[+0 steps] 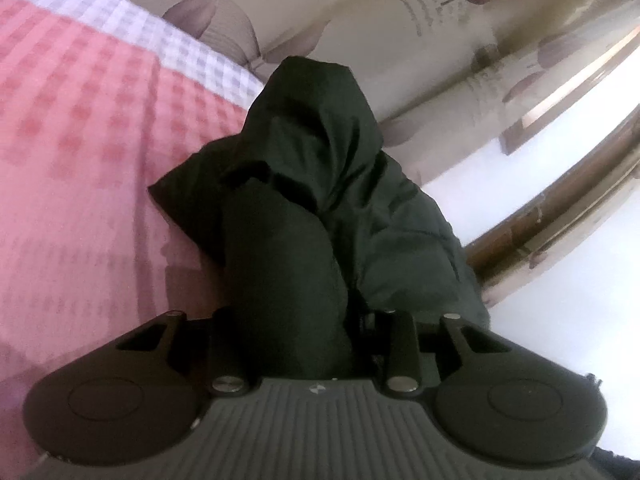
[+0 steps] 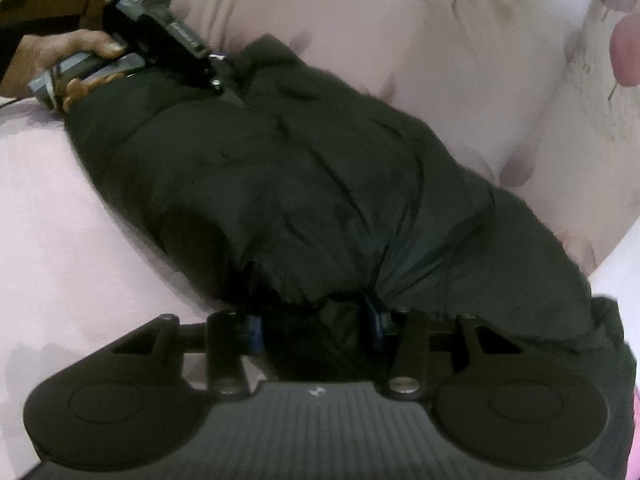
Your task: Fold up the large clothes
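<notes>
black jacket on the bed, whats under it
The black jacket lies on a pink checked cover, which shows along one side, with flowered bedding past its far edge. What lies directly beneath the padding is hidden.

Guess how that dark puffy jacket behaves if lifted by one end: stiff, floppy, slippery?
Probably floppy: the dark puffy jacket already slumps in soft folds across the checked bedcover. Likely light for its bulk, given the quilted, puffed panels. The smooth shell may slip, so the bunched fabric at the right hand-held gripper and left hand-held gripper could creep out.
</notes>
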Demonstrator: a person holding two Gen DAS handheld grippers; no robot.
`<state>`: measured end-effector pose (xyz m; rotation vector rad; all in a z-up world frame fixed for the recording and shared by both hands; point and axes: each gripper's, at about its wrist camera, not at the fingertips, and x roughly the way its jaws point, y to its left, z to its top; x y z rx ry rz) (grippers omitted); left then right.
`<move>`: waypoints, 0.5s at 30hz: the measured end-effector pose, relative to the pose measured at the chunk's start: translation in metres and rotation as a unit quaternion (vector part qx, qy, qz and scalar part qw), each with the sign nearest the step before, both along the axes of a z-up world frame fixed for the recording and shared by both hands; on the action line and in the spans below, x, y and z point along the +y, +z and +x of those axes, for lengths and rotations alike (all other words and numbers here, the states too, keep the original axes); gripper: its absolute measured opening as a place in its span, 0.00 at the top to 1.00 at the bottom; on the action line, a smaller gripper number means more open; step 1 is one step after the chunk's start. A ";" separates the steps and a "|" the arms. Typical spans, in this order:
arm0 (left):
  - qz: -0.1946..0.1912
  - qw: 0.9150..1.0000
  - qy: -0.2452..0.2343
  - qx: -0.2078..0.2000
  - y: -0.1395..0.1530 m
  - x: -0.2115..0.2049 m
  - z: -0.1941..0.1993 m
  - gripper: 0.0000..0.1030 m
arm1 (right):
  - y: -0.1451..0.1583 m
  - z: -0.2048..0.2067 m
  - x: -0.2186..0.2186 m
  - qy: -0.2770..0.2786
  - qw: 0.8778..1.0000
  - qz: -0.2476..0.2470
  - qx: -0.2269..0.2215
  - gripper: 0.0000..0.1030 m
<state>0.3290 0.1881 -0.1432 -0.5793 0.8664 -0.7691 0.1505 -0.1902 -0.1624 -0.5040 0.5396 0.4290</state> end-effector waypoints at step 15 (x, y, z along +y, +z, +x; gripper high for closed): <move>0.001 1.000 0.006 0.009 0.002 0.048 -0.059 0.51 | 0.058 -0.061 0.003 0.073 0.990 0.093 0.078 0.55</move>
